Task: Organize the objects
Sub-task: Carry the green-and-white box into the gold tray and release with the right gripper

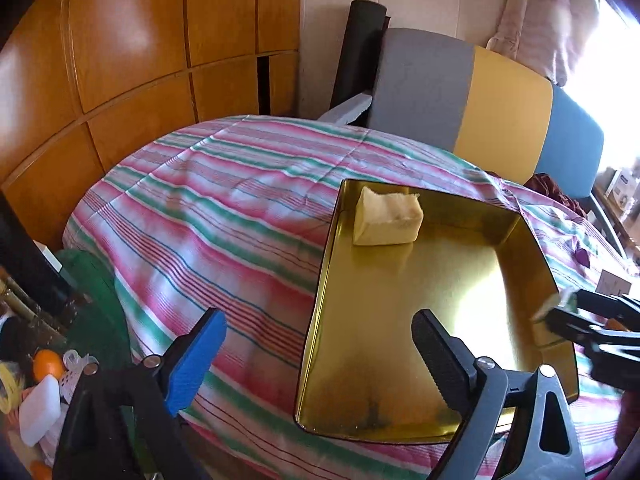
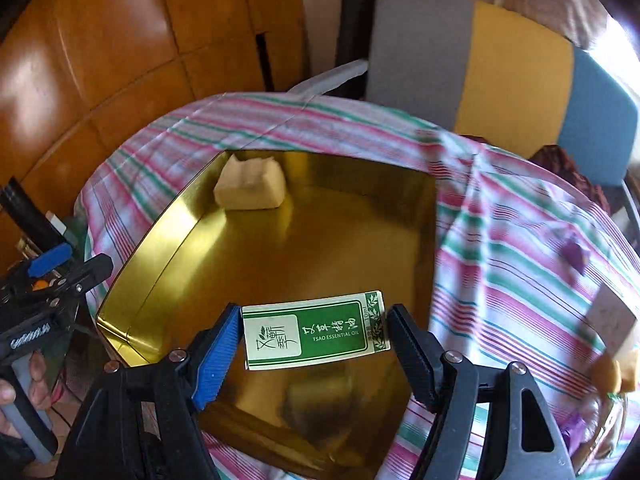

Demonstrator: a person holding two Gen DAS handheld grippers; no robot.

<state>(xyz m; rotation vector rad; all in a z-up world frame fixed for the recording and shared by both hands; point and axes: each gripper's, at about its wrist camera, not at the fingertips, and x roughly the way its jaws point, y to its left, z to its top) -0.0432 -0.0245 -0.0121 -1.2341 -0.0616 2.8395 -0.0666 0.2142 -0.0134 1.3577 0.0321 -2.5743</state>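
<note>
A shallow gold tin tray (image 1: 400, 300) lies on a table under a pink, green and white striped cloth (image 1: 224, 216). A pale yellow block (image 1: 387, 216) sits in the tray's far left corner, also seen in the right wrist view (image 2: 250, 188). My right gripper (image 2: 314, 344) is shut on a green and white essential oil box (image 2: 316, 334), held lengthwise between its pads above the near part of the tray (image 2: 340, 232). My left gripper (image 1: 316, 352) stands open over the tray's near left edge with nothing between its fingers. It shows at the left of the right wrist view (image 2: 60, 276), with a hand (image 2: 24, 380) on its grip.
A chair (image 1: 480, 112) with a grey, yellow and blue back stands behind the table, and wooden cabinets (image 1: 120, 60) to the left. An orange (image 1: 47, 364) and a white block (image 1: 40, 408) lie among clutter at lower left. Small tan items (image 2: 616, 368) rest on the cloth at right.
</note>
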